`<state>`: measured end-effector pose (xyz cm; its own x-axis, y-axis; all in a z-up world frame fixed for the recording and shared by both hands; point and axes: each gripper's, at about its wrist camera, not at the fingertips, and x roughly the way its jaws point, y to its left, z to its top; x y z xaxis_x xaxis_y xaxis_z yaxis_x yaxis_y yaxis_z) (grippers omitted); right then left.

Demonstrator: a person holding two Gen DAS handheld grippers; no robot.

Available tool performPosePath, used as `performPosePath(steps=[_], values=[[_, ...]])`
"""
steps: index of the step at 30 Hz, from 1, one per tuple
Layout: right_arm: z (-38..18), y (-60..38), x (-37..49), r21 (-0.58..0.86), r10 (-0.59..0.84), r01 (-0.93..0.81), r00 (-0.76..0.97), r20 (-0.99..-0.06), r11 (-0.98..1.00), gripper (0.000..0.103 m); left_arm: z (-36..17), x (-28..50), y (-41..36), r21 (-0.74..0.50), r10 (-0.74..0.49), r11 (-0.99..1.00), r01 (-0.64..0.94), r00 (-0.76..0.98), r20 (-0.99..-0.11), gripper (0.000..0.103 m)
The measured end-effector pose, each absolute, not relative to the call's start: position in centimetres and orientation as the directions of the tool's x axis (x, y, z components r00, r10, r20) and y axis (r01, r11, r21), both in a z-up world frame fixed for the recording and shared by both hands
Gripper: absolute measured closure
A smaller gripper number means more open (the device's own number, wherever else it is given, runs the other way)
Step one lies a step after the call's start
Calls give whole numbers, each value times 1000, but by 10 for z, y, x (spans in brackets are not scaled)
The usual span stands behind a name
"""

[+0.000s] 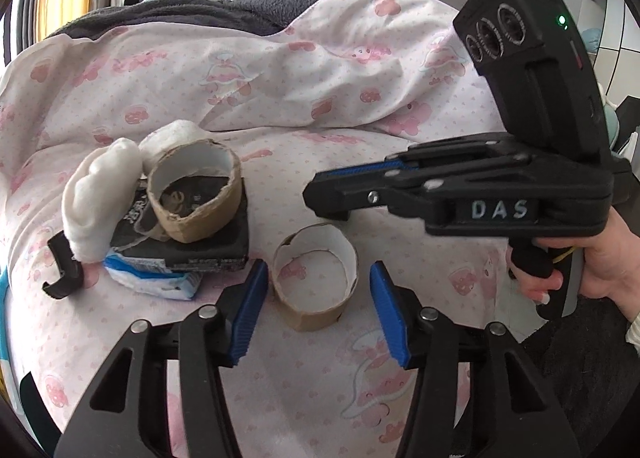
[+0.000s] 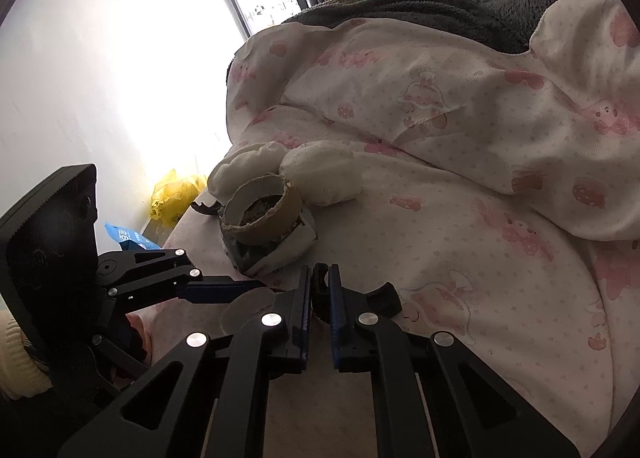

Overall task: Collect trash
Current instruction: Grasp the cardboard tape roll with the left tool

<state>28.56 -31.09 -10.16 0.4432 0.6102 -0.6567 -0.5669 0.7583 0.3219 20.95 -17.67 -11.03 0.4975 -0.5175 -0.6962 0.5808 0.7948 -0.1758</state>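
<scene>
A short cardboard ring (image 1: 316, 286) stands on the pink-patterned bedcover (image 1: 360, 69), right between the blue pads of my left gripper (image 1: 319, 266). The pads stand a little off its sides, so this gripper is open. My right gripper (image 2: 320, 270) is shut on a black curved plastic piece (image 2: 384, 300) that sticks out to the right of the jaws. In the left wrist view the right gripper (image 1: 320, 199) hovers just above and behind the ring, and a person's hand (image 1: 600, 270) holds its handle.
To the left, a second cardboard ring (image 1: 196, 197) sits on a black packet (image 1: 208, 254) over a blue-white tissue pack (image 1: 156, 282), with white soft pieces (image 1: 104, 201) and a black hook (image 1: 64, 270). A yellow bag (image 2: 172, 193) lies on the floor by the wall.
</scene>
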Motion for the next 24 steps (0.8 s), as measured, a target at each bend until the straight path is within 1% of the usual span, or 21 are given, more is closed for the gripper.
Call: performPosePath(steps=[2,3,4,9,15,24], values=[[-99,-315,285,331,617,-563,450,-646,757,95,-111,211,-179,-174,-516,796,580,498,-697,51],[-98,-316,285,332,617,-561,453,-643,758,95,-112,212,-179,-171,-511,798,578,500,-699,57],[-97,-318,284,332,618,-561,456,-640,758,95,-112,212,-179,-169,-507,801,574,501,-701,58],[-93,-325,283,318,608,-554,481,-632,769,95,-109,211,-180,-182,-520,796,577,499,-693,58],[-87,-336,287,313,586,-519,527,-616,796,95,-93,204,-181,-168,-540,787,594,530,-653,58],[-76,-319,294,279,562,-512,561,-608,812,95,-70,203,-151,-160,-516,828,538,617,-595,58]])
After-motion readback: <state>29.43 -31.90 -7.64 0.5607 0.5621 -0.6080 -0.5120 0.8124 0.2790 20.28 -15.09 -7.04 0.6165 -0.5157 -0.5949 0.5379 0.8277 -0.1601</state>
